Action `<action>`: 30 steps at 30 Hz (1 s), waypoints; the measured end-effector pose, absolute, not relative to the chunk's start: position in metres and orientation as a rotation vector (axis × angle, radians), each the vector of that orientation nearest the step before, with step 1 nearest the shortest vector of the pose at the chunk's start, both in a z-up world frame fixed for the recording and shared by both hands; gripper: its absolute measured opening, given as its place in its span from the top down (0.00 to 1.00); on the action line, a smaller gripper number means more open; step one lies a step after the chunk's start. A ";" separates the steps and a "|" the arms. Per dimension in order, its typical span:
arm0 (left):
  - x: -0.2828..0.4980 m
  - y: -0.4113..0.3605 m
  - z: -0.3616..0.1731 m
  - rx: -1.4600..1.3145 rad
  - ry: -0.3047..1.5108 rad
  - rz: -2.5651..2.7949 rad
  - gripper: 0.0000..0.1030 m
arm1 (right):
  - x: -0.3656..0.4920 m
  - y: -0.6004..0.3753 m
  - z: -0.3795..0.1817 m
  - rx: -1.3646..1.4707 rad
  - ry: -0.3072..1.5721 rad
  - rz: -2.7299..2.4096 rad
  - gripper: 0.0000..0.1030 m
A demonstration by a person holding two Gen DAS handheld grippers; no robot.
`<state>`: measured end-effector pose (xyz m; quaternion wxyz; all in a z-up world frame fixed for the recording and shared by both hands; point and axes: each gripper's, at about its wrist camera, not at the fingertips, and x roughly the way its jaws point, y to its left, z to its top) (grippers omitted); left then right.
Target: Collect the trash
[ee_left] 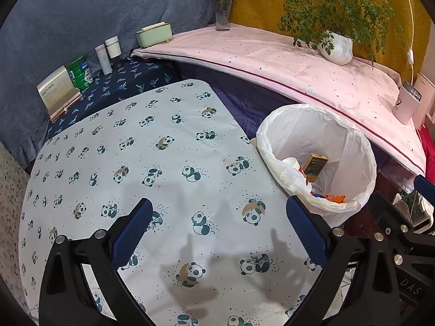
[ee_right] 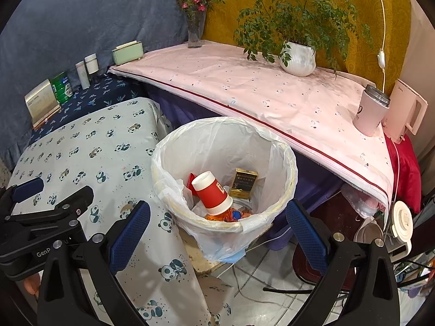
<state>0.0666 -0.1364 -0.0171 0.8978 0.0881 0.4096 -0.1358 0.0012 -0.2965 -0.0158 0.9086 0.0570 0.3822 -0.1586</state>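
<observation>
Here, I see the trash bin [ee_right: 225, 163], lined with a white plastic bag, standing just off the panda-print counter [ee_left: 152, 163] edge, at 12 o'clock from my right tongs [ee_right: 217, 226]. Inside lie a red paper cup [ee_right: 213, 193] on its side, a gold box [ee_right: 243, 183] upright against the wall, and orange wrappers [ee_right: 231, 214] I can't make out, half buried beneath the cup. My left tongs [ee_left: 218, 231] hover over the counter, bin at 2 o'clock. Both tongs stand wide apart, gripping nothing.

Black tool [ee_right: 217, 228] frames, blue pads [ee_right: 130, 235] (silver screws).
</observation>
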 end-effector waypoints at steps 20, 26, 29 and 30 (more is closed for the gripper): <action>0.063 -0.137 -0.018 0.190 0.849 -0.279 0.09 | -0.002 -0.297 -0.018 0.123 0.790 -0.329 0.06; 0.061 -0.137 -0.017 0.187 0.852 -0.277 0.09 | -0.004 -0.296 -0.019 0.123 0.790 -0.330 0.06; 0.059 -0.136 -0.016 0.185 0.847 -0.278 0.09 | -0.004 -0.297 -0.018 0.123 0.790 -0.330 0.06; 0.059 -0.136 -0.015 0.184 0.846 -0.278 0.09 | -0.004 -0.297 -0.018 0.123 0.790 -0.330 0.06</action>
